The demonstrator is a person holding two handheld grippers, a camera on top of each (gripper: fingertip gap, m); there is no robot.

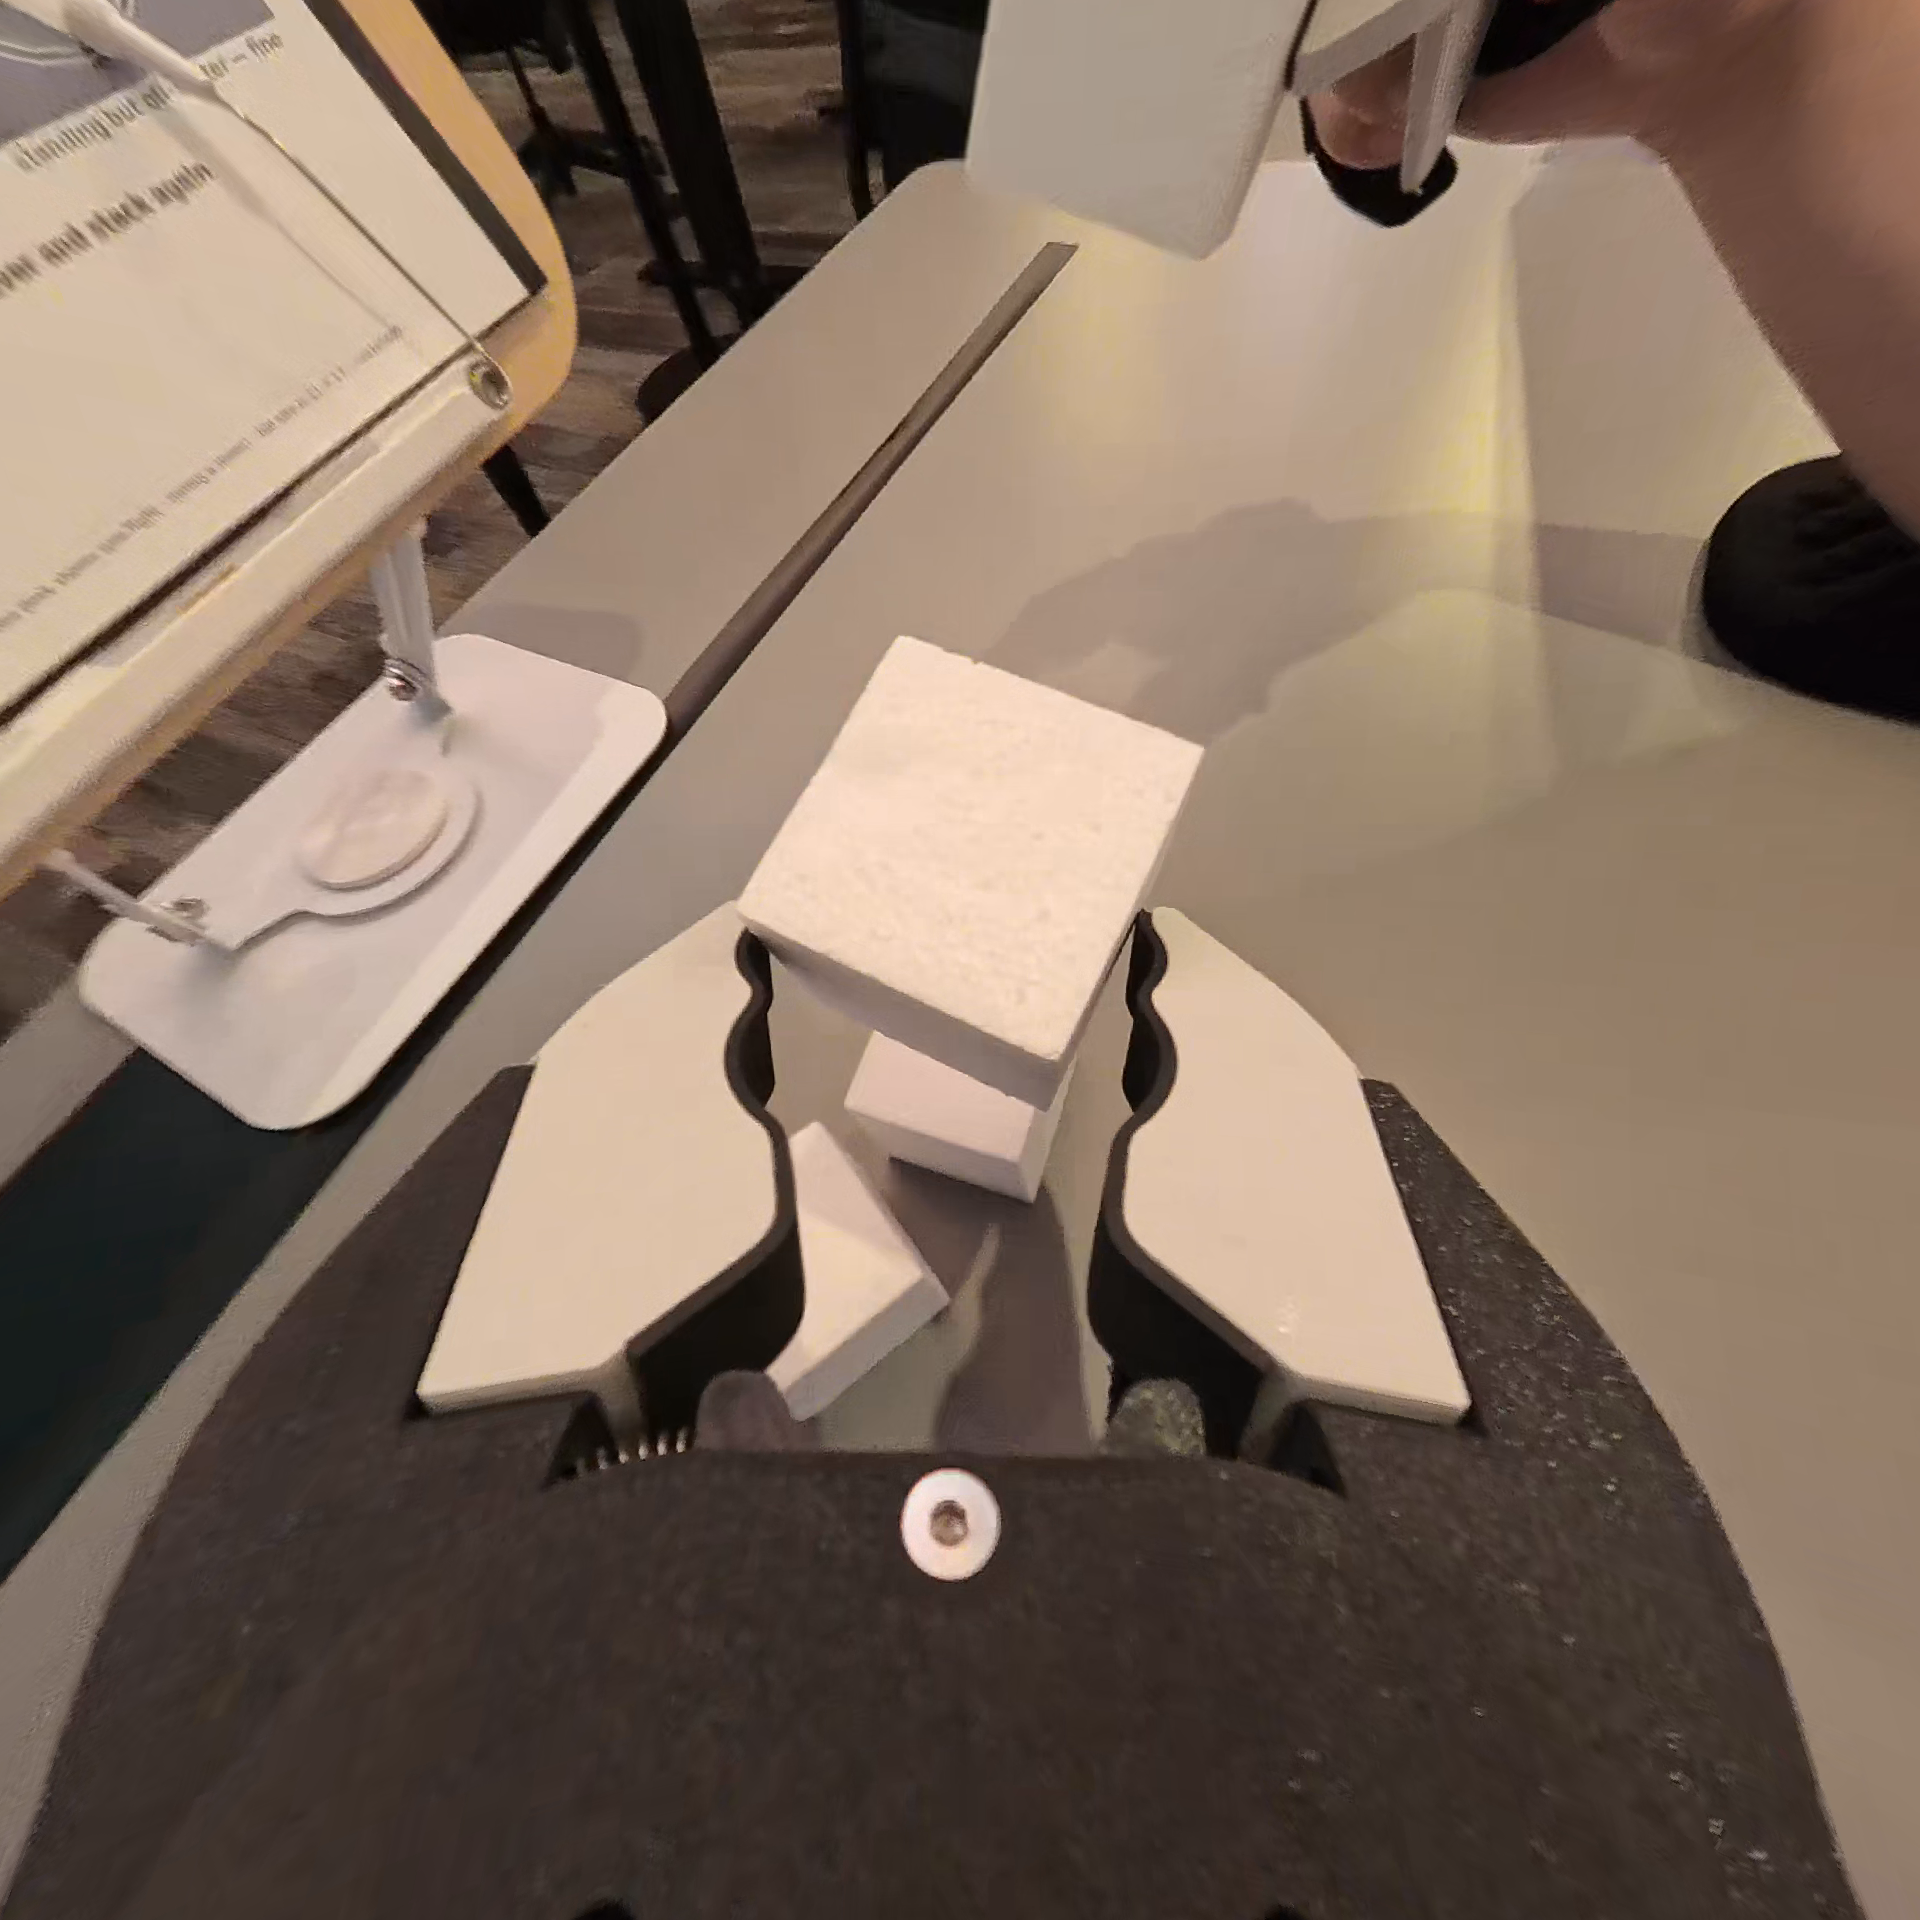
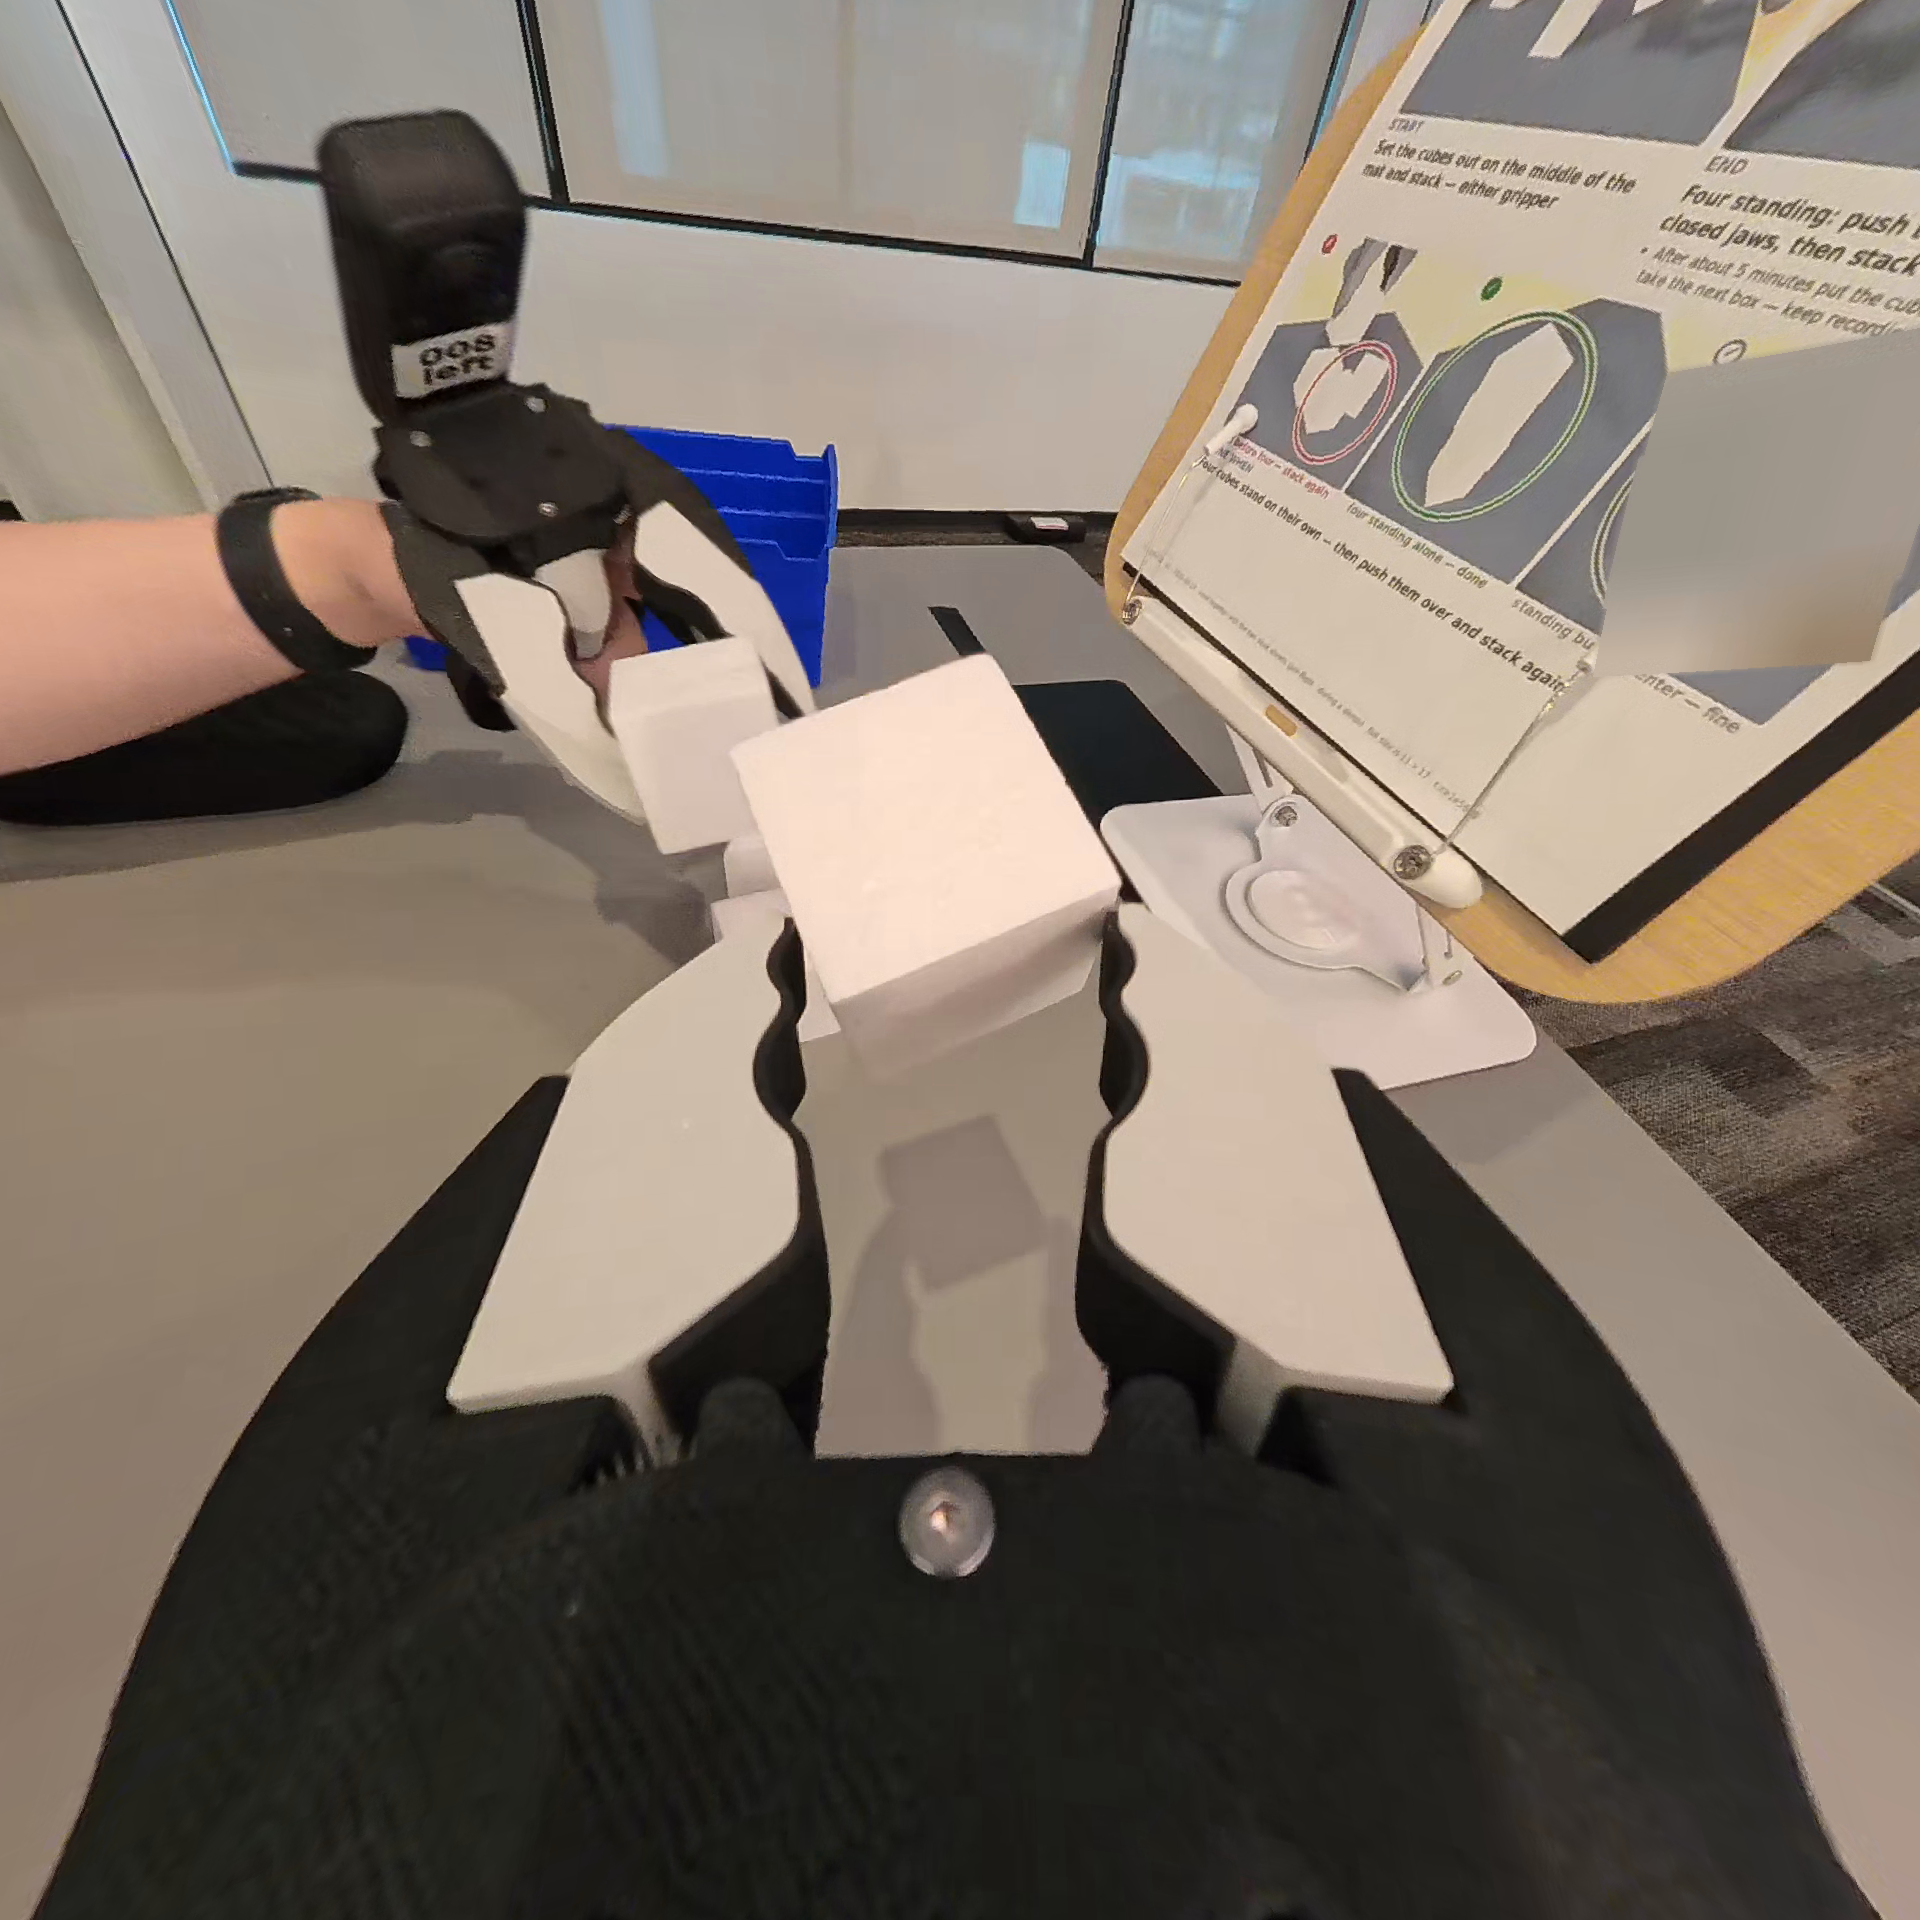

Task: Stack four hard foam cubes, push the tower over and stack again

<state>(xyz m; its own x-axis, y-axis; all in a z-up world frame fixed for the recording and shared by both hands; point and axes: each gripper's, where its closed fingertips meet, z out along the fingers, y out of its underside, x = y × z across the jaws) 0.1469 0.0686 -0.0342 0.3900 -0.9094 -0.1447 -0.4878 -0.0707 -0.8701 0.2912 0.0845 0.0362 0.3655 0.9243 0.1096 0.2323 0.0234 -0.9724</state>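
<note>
My left gripper (image 1: 945, 930) is shut on a white foam cube (image 1: 966, 862) and holds it above the grey table (image 1: 1455, 935). Two more white cubes, one (image 1: 951, 1132) and another (image 1: 847, 1278), lie close together on the table below it, seen between my fingers. My right gripper (image 2: 951, 930) is shut on another white cube (image 2: 925, 842), held in the air; this cube also shows at the top of the left wrist view (image 1: 1122, 114). In the right wrist view the left gripper (image 2: 696, 727) with its cube (image 2: 691, 758) is just behind and left of mine.
An instruction board (image 2: 1507, 499) on a white stand (image 1: 343, 935) stands at the table's edge, close to the cubes. A blue bin (image 2: 769, 520) sits at the far side. A person's arm with a black wristband (image 2: 270, 582) reaches in from the left. Spacing between my two grippers at the tips: around 15 centimetres.
</note>
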